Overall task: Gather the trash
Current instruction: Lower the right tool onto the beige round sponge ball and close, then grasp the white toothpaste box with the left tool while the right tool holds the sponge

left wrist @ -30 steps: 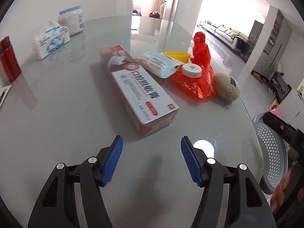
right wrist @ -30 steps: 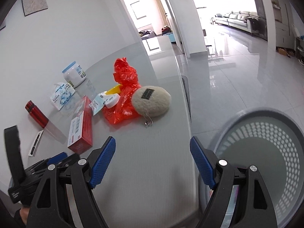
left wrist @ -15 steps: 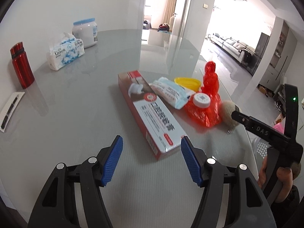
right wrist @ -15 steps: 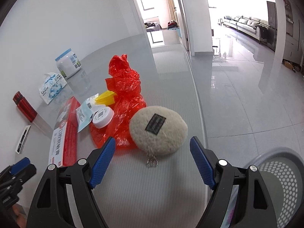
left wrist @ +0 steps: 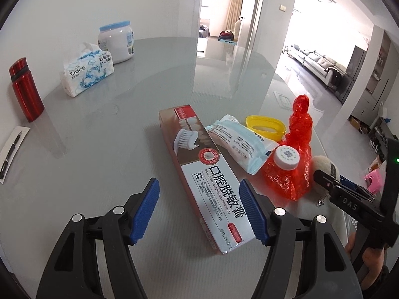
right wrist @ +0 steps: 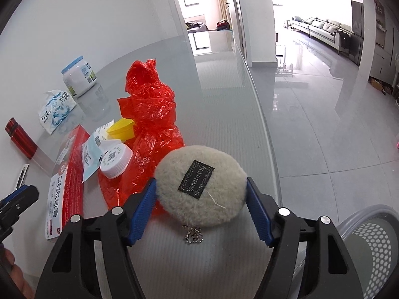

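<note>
The collecting looks barely begun: as far as the pictures show, every piece of litter lies on the table, and the part of the white perforated plastic bin point(right wrist: 371, 244) visible beside the table's edge holds nothing. The right gripper point(right wrist: 200, 206) has its jaws released and set either side of the round cream fluffy pouch with a black label and bead chain point(right wrist: 200, 189); the blue pads sit just beside its flanks, though whether they already touch the fleece cannot be told from this angle. The left gripper point(left wrist: 199, 211) also has its jaws spread, holding nothing, with the near end of the long red-and-white toothpaste carton point(left wrist: 207, 174) lying between them.

Left to gather, by this judgement, are the pouch, the carton, the crumpled red plastic bag point(right wrist: 149, 124), the pale blue sealed wipe packet point(left wrist: 239, 144), the white screw cap with a printed code point(left wrist: 286, 157) resting on the bag, and the yellow shallow plastic lid point(left wrist: 265, 127) behind them. These sit bunched together near the table's right edge.

The table point(left wrist: 104, 154) is a glossy grey round top that mirrors the doorway. Along its far side, well apart from the litter, stand a red metal flask point(left wrist: 25, 89), a soft pack of tissues point(left wrist: 87, 72), a white tub with a blue lid point(left wrist: 116, 42) and a pen on a white card point(left wrist: 11, 149). Beyond lies a bright tiled room with a grey sofa point(right wrist: 321, 30).
</note>
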The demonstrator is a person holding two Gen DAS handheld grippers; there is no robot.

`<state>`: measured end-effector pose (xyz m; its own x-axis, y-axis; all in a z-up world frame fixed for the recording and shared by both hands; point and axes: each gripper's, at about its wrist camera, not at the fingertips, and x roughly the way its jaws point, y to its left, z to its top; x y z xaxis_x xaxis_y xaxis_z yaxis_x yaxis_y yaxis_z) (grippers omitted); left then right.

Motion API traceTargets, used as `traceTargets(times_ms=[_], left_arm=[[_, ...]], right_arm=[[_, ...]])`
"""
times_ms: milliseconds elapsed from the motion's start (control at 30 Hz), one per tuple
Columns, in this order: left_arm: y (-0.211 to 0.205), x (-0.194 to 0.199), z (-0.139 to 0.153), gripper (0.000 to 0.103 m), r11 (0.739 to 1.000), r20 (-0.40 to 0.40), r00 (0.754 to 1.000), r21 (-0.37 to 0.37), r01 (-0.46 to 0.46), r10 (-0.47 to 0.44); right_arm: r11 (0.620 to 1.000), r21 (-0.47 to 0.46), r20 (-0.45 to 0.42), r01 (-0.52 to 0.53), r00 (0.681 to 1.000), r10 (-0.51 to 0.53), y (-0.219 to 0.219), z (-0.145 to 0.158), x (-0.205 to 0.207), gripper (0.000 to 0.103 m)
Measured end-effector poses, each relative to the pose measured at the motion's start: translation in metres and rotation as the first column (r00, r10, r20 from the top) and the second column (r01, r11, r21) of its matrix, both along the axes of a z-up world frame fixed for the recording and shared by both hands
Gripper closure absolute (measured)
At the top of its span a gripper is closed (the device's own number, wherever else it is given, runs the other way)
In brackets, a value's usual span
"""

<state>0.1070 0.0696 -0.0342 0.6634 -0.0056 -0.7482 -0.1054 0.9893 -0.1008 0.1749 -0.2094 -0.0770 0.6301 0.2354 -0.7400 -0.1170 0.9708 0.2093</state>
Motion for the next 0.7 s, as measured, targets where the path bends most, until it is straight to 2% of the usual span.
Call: traceTargets(times_ms=[200, 400, 700], left_arm=[[-0.002, 0.008, -0.007, 0.033, 0.999, -0.025, 1.000, -0.035, -0.001, 0.000], [-0.005, 0.019, -0.007, 0.029, 1.000, -0.015, 1.000, -0.023, -0.013, 0.012], [-0.006, 0.041, -0.029, 0.029, 0.998, -0.099, 0.994, -0.034, -0.047, 0.043]], right_arm=[[0.998, 0.050, 0.041, 0.027, 0.999, -0.030, -0.015, 0.008, -0.013, 0.041], [0.993, 0.102, 0.049, 0.060, 0.997, -0.065, -0.033, 0.012, -0.033, 0.041], [0.992, 0.117, 0.044, 0.046, 0.998, -0.051, -0.033, 0.015, -0.062, 0.041]])
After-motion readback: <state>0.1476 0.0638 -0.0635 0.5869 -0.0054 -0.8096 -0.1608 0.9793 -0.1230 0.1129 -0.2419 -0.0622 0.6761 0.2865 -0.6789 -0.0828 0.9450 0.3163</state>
